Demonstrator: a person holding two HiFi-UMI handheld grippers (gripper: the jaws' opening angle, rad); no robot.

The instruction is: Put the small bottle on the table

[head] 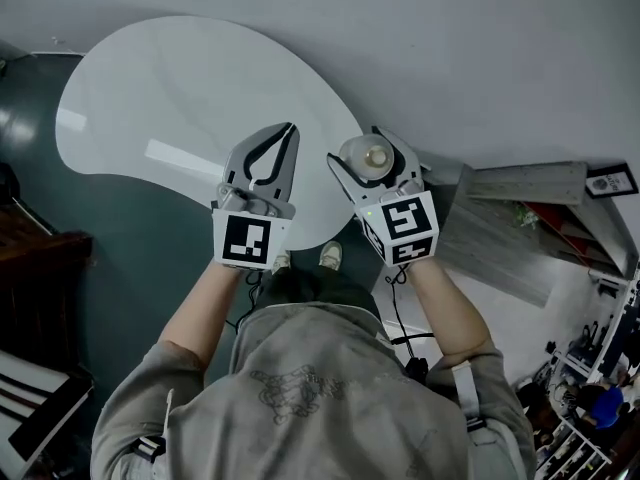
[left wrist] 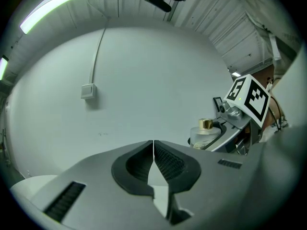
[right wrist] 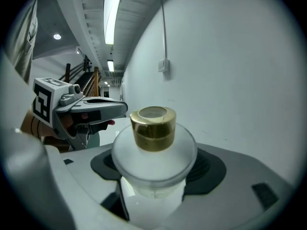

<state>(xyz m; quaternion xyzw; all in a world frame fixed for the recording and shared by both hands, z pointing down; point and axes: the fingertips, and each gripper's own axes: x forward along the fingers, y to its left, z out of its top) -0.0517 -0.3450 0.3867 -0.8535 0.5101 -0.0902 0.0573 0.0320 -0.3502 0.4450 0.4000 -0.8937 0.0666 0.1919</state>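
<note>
The small bottle (right wrist: 154,152), frosted white with a gold cap, sits upright between the jaws of my right gripper (right wrist: 156,176), which is shut on it. In the head view the small bottle (head: 371,158) hangs at the near right edge of the white table (head: 170,118), held by the right gripper (head: 372,168). My left gripper (head: 283,143) is over the table beside it, jaws pressed together and empty. From the left gripper view, the left gripper (left wrist: 153,150) is shut, and the small bottle (left wrist: 203,133) shows to the right in the other gripper.
The rounded white table stands against a pale wall (head: 480,48). A dark floor (head: 130,238) lies to the left and front. A grey board (head: 500,238) and cluttered shelving (head: 590,368) lie to the right. A wall box with a cable (left wrist: 88,90) shows ahead.
</note>
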